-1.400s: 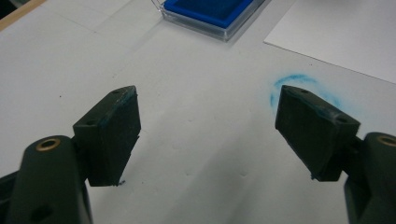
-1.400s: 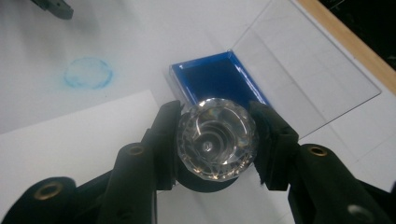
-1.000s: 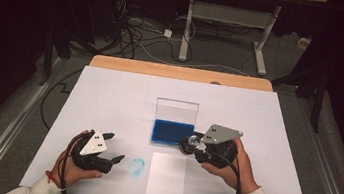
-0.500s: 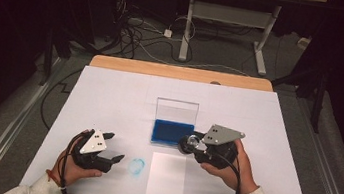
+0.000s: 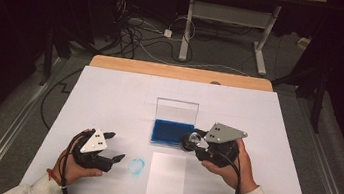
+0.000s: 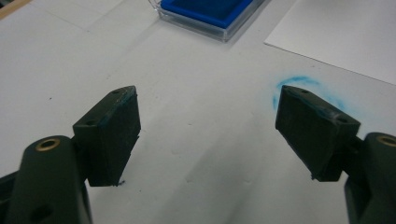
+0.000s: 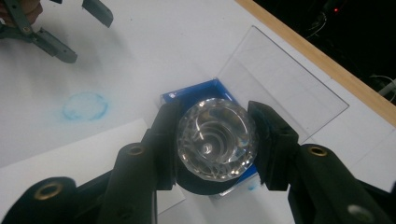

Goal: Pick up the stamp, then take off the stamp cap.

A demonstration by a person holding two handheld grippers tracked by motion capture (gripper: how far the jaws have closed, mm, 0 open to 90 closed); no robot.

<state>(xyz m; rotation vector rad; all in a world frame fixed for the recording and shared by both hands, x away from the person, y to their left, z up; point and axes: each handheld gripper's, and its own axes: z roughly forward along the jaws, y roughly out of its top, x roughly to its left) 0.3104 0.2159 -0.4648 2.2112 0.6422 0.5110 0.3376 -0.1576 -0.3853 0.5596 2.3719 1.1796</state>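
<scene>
My right gripper (image 7: 215, 133) is shut on a clear faceted round knob (image 7: 215, 140), holding it just above the near right corner of a blue ink pad (image 7: 196, 93). The pad lies in a clear case whose lid (image 7: 280, 79) stands open behind it. In the high view the right gripper (image 5: 193, 141) and the knob (image 5: 192, 140) sit at the pad's (image 5: 171, 132) right edge. My left gripper (image 5: 115, 146) rests at the front left, open and holding nothing. Its jaws stand wide apart in the left gripper view (image 6: 208, 98), and the right one partly hides a blue ring mark (image 6: 280, 86).
A white sheet of paper (image 5: 167, 177) lies in front of the pad, with the blue ring mark (image 5: 136, 165) on the table cover to its left. A wooden table edge (image 5: 178, 72) runs along the back. Cables and desk legs lie on the floor beyond.
</scene>
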